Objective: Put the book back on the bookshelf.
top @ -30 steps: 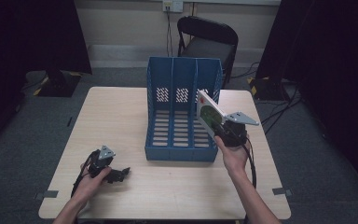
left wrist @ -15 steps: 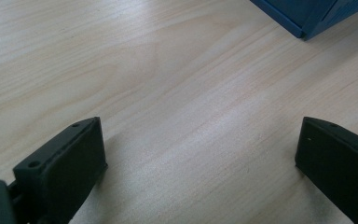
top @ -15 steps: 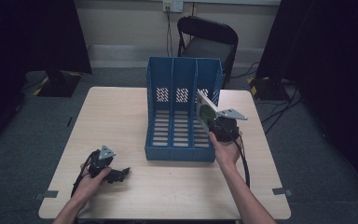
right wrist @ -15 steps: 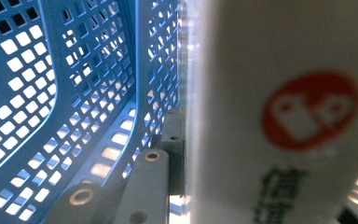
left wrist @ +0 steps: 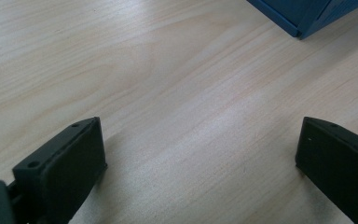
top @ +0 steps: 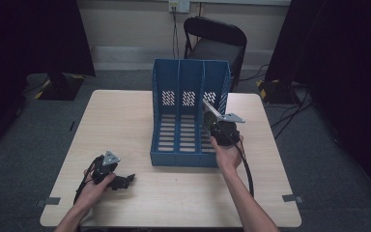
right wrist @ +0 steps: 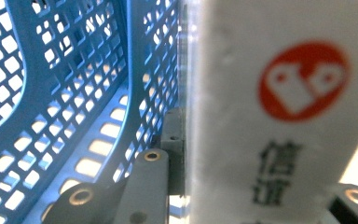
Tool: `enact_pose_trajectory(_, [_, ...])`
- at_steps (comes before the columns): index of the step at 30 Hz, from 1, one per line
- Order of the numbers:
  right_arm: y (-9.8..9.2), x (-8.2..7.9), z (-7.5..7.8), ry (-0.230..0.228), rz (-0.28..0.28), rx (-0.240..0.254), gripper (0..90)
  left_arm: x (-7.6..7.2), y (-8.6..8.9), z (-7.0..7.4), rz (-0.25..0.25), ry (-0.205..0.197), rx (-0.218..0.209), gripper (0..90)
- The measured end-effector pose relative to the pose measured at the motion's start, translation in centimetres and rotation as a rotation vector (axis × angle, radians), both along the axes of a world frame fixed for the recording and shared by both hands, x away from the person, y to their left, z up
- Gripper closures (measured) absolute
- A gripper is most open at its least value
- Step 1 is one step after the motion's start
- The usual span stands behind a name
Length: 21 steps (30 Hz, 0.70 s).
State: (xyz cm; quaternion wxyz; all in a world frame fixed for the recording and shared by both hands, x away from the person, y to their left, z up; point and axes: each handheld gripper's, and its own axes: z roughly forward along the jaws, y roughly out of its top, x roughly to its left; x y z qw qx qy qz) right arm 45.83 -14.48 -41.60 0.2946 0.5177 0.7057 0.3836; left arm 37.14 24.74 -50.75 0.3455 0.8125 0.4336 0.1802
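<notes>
Dim room with black surroundings, soft overhead light on table (top: pixel 125 121), close white card (right wrist: pixel 279 112) blurred, perhaps overexposed

A light wooden table (top: pixel 125 121) with a pale grain stands on a grey floor (top: pixel 24 130) (the floor looks like carpet). On the table, near the middle and toward the far edge, stands a blue file holder (top: pixel 191 113) with three compartments, its open side facing the person. Its base rests flat on the wood. At the near left part of the table the left gripper (top: pixel 121 181) lies on the surface, under the person's hand, well apart from the holder, with its jaws spread wide over bare wood.
</notes>
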Motion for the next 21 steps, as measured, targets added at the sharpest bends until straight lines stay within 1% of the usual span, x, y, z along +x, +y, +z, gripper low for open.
enact_pose_trajectory(2, [0.0,0.0,-0.3,0.014,0.006,-0.001,76.4,0.0,0.0,0.0,0.0,0.0,0.0,0.8])
enact_pose_trajectory(4, [0.0,0.0,-0.4,0.014,0.002,0.002,76.4,0.0,0.0,0.0,-0.001,0.0,0.001,0.8])
enact_pose_trajectory(7, [-0.1,-0.2,-0.4,0.029,0.006,0.002,75.7,0.0,0.0,0.0,-0.004,-0.001,0.001,0.7])
enact_pose_trajectory(9, [-0.2,-0.4,-0.3,0.022,0.008,0.015,74.4,0.0,0.0,0.0,-0.004,-0.001,0.001,0.7])
enact_pose_trajectory(11, [-0.2,-0.6,-0.1,0.019,0.007,0.017,75.0,0.0,0.0,0.0,-0.004,0.0,0.001,0.6])
enact_pose_trajectory(12, [-0.1,-0.8,0.0,0.032,0.017,-0.005,75.5,0.0,0.0,0.0,-0.006,0.002,0.002,0.5])
enact_pose_trajectory(15, [-0.2,-0.9,-0.2,0.036,0.017,-0.008,75.9,0.0,0.0,0.0,-0.006,0.003,0.002,0.4])
enact_pose_trajectory(16, [-0.5,-1.1,-0.5,0.035,0.02,0.009,75.9,0.0,0.0,0.0,-0.006,0.001,0.004,0.4])
enact_pose_trajectory(18, [-0.5,-1.1,-0.6,0.03,0.019,0.013,75.9,0.0,0.0,0.0,-0.006,0.001,0.004,0.4])
enact_pose_trajectory(21, [-0.6,-1.3,-0.5,0.028,0.026,0.032,72.8,0.0,0.0,0.0,-0.006,0.001,0.004,0.4])
